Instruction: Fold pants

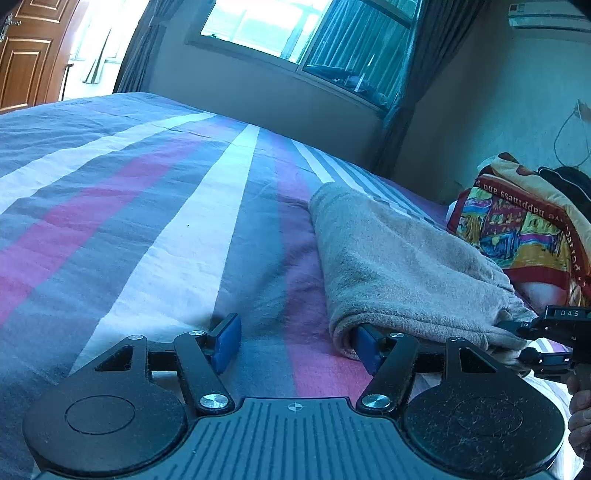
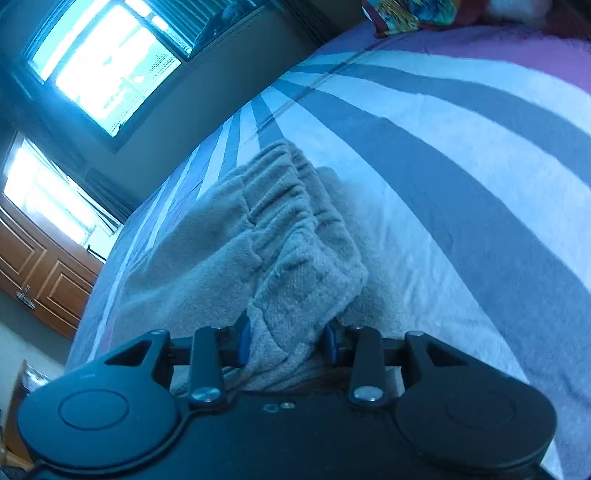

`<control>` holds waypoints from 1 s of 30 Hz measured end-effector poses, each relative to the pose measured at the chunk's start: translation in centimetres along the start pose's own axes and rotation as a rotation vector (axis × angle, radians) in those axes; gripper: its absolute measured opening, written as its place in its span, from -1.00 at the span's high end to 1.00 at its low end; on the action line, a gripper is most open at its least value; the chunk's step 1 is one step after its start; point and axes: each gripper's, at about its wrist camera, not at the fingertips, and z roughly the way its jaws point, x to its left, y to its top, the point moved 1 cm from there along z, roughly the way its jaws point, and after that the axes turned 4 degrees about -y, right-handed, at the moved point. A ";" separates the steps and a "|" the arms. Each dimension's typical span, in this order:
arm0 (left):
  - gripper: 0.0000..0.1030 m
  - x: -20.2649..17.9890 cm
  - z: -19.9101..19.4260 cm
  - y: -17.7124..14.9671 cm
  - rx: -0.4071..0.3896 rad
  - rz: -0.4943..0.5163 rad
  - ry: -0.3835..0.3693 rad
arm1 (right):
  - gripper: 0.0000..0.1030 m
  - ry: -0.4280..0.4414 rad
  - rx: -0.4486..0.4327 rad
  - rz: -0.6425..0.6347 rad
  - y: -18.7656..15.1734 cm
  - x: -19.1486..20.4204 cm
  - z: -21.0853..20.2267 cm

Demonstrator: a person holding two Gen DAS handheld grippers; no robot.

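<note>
Grey fleece pants (image 1: 399, 266) lie folded in a long bundle on the striped bed at the right of the left wrist view. My left gripper (image 1: 297, 343) is open; its right blue pad (image 1: 367, 345) is tucked under the bundle's near fold, its left pad (image 1: 225, 343) rests on the sheet. In the right wrist view my right gripper (image 2: 288, 341) is shut on the pants' gathered waistband end (image 2: 291, 266), with fabric bunched between the blue pads. The right gripper also shows in the left wrist view (image 1: 546, 339) at the bundle's near right end.
The bed (image 1: 147, 221) has a grey, white and pink striped sheet. A colourful printed blanket (image 1: 524, 225) is piled at the right by the wall. Windows with curtains (image 1: 295, 33) and a wooden door (image 1: 26, 51) stand beyond the bed.
</note>
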 end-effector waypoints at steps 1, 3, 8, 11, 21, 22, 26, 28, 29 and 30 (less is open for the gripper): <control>-0.28 0.0 0.0 0.0 0.000 0.001 0.000 | 0.31 -0.004 -0.001 -0.003 0.0 0.1 -0.1; -0.28 0.0 0.0 0.0 0.001 0.000 0.000 | 0.31 -0.004 0.003 0.007 -0.1 0.0 -0.1; -0.28 0.0 0.0 0.0 0.006 0.005 -0.002 | 0.33 0.002 0.007 0.028 -0.2 -0.5 -0.2; -0.28 -0.1 0.0 0.0 0.012 0.014 0.003 | 0.33 0.003 0.004 0.030 0.0 -0.3 0.1; -0.28 -0.4 -2.2 -0.2 0.069 0.180 0.108 | -0.01 0.016 0.015 -0.072 0.5 -0.6 -2.3; -0.28 -0.1 -2.9 -0.1 0.060 0.183 0.128 | -0.01 0.015 0.005 -0.095 0.6 -0.7 -3.1; -0.28 1.4 -4.2 2.3 -0.048 0.035 0.162 | 0.35 -0.007 -0.090 -0.202 1.3 -0.6 -5.9; -0.27 0.6 -3.0 4.2 -0.072 -0.001 0.107 | 0.43 -0.004 -0.128 -0.270 1.7 0.4 -6.2; -0.11 -0.2 -2.1 4.9 -0.066 -0.009 0.062 | 0.45 -0.003 -0.132 -0.308 1.8 1.1 -5.9; 0.36 -1.1 -1.0 5.5 -0.050 -0.006 0.013 | 0.45 -0.006 -0.137 -0.358 1.9 2.2 -5.5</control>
